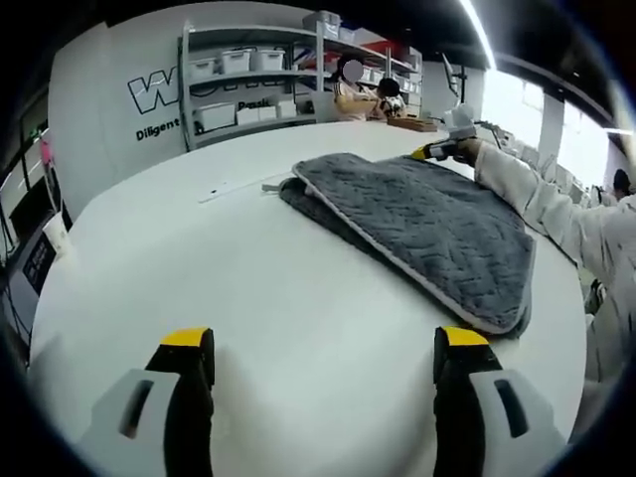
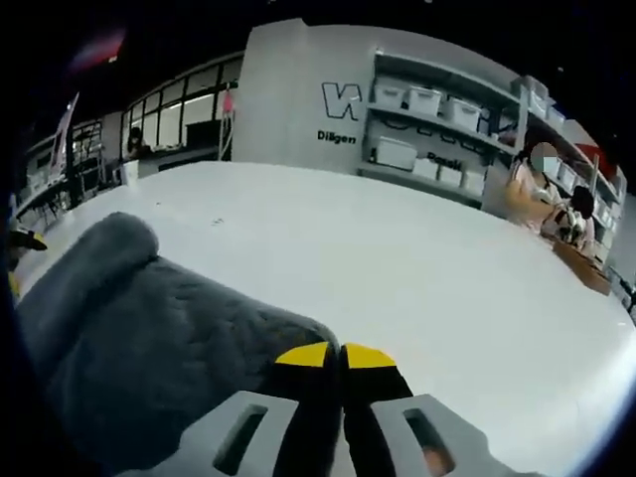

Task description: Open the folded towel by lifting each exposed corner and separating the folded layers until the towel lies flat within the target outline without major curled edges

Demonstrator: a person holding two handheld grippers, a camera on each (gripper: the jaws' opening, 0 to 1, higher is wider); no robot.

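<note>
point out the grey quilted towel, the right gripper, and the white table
grey quilted towel point(image 1: 427, 224), left gripper view, top layer's middle
right gripper point(image 2: 340, 353), right gripper view, between its yellow tips
white table point(image 1: 248, 288), left gripper view, bare surface

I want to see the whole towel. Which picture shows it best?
The left gripper view: the grey towel lies folded on the white table, nearly all in sight. The right gripper view has just one bunched part beside the shut right gripper.

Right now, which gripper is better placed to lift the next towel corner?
Probably the right gripper: its jaws are shut at the grey towel's far corner. The left gripper is open above the bare white table, short of the towel.
</note>
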